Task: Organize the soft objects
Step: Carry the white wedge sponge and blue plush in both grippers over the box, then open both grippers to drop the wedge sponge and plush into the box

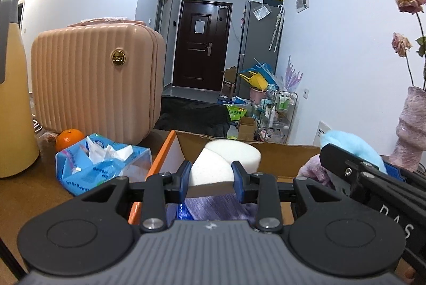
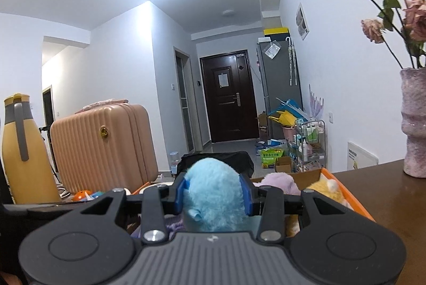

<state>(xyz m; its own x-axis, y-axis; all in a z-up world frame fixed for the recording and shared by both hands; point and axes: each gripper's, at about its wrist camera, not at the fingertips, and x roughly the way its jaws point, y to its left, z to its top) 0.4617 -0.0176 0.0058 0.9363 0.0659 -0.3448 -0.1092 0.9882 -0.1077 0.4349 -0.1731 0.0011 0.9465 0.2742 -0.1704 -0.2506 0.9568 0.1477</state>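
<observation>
left gripper (image 1: 211,179) clamps white sponge (image 1: 223,162) | right gripper (image 2: 214,195) clamps blue plush (image 2: 214,194) | both above cardboard box (image 1: 279,151), plush rightward

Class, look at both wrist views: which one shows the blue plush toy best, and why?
The right wrist view: the blue plush toy fills the centre, clamped in the right gripper. The left wrist view catches only a pale blue edge of it at the right, mostly hidden behind the right gripper's black linkage.
</observation>
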